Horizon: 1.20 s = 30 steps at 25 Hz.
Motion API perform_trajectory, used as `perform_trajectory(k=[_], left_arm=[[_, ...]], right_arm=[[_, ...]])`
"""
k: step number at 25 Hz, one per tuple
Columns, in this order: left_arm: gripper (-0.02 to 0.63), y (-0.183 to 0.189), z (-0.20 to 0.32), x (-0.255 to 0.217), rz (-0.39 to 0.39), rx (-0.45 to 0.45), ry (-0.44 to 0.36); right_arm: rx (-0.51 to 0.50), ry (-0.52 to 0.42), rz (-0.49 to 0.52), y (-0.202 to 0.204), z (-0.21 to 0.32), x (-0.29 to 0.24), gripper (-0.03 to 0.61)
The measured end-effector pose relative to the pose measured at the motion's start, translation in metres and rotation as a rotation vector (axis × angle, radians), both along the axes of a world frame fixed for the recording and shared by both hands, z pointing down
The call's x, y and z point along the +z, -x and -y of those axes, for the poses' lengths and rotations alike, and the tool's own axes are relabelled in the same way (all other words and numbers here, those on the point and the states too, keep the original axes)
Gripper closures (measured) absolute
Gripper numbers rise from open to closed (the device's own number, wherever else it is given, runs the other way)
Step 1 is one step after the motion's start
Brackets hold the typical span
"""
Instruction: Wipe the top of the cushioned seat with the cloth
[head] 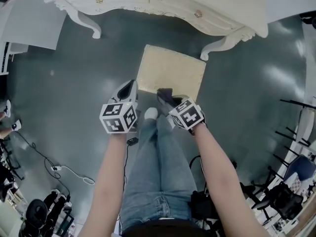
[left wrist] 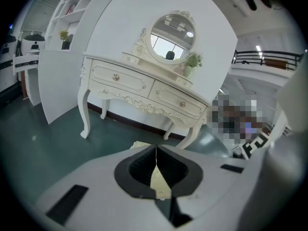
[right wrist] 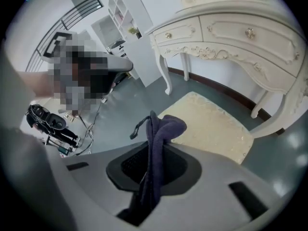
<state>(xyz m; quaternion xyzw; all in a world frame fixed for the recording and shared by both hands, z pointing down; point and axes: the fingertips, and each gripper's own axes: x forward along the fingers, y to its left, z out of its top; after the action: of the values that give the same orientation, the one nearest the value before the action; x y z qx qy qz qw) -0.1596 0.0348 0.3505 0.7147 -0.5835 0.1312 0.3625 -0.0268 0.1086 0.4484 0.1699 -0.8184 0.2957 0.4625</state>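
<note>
The cushioned seat (head: 170, 71) is a cream square stool in front of the white dressing table (head: 163, 4); it also shows in the right gripper view (right wrist: 211, 126). My right gripper (head: 165, 98) hovers over the seat's near edge, shut on a dark purple cloth (right wrist: 154, 143) that bunches above the jaws and hangs down between them. The cloth (head: 165, 95) appears in the head view as a dark lump at the gripper's tip. My left gripper (head: 127, 90) is shut with nothing in it, just left of the seat's near left corner.
The dressing table (left wrist: 144, 88) with an oval mirror (left wrist: 171, 40) stands behind the seat, its curved legs (head: 91, 26) on either side. White shelving (right wrist: 122, 28) lies to one side. Cables (head: 54, 167) and dark equipment (head: 281, 196) sit on the grey-green floor near my legs.
</note>
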Motion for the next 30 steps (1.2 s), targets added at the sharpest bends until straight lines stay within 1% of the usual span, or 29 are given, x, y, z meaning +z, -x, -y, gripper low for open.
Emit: perform_trajectory(k=[8,15,18,22,25,30], left_arm=[[0.609,-0.022,0.009,-0.054,0.034,0.078,-0.063],[0.609,-0.034,0.014,-0.099,0.054,0.136,-0.146],[0.609,-0.038,0.013,-0.119,0.06,0.141,-0.176],[0.609,-0.044,0.012,-0.151,0.064,0.157,-0.22],[0.609,-0.051,0.012,-0.174,0.065,0.183,-0.26],[0.609,-0.064,0.011,-0.214,0.093,0.225,-0.337]], right_arm=[[0.116,-0.114,0.097,-0.013,0.025,-0.074,0.54],[0.172,-0.2,0.142,-0.028,0.031,-0.134,0.54],[0.175,-0.246,0.168,-0.032,0.031,-0.161,0.541],[0.181,-0.332,0.182,-0.043,0.037,-0.199,0.54],[0.186,-0.391,0.215,-0.048,0.041,-0.229,0.54],[0.182,-0.505,0.25,-0.058,0.042,-0.281,0.541]])
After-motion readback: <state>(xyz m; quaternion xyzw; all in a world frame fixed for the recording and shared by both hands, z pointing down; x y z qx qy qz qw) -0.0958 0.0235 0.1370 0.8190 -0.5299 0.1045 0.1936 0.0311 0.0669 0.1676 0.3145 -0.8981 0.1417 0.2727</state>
